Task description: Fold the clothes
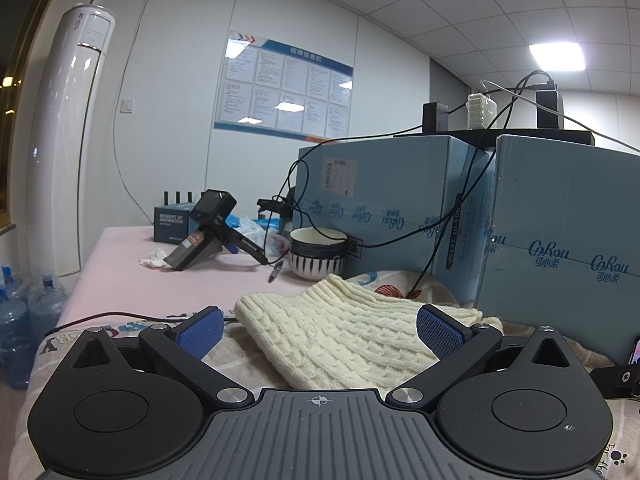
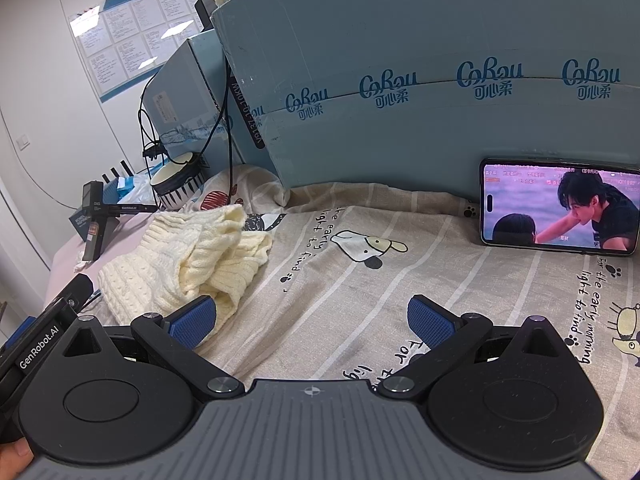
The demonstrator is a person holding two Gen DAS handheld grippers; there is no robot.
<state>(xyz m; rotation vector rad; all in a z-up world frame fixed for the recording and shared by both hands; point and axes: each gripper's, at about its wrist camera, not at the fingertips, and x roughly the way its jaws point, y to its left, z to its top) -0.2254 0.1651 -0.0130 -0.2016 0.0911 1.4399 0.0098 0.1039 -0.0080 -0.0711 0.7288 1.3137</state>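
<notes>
Cream cable-knit sweater (image 1: pixel 344 336), striped cartoon-print sheet (image 2: pixel 400 280)

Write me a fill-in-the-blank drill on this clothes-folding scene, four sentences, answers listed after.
1. The knitted sweater on the printed sheet is ____ in colour.
2. Both the left gripper and the right gripper have their jaws ____.
3. The phone leans against a blue ____.
4. The striped bowl stands to the ____ of the sweater in the right wrist view.

Answers: cream; open; box; left
</notes>
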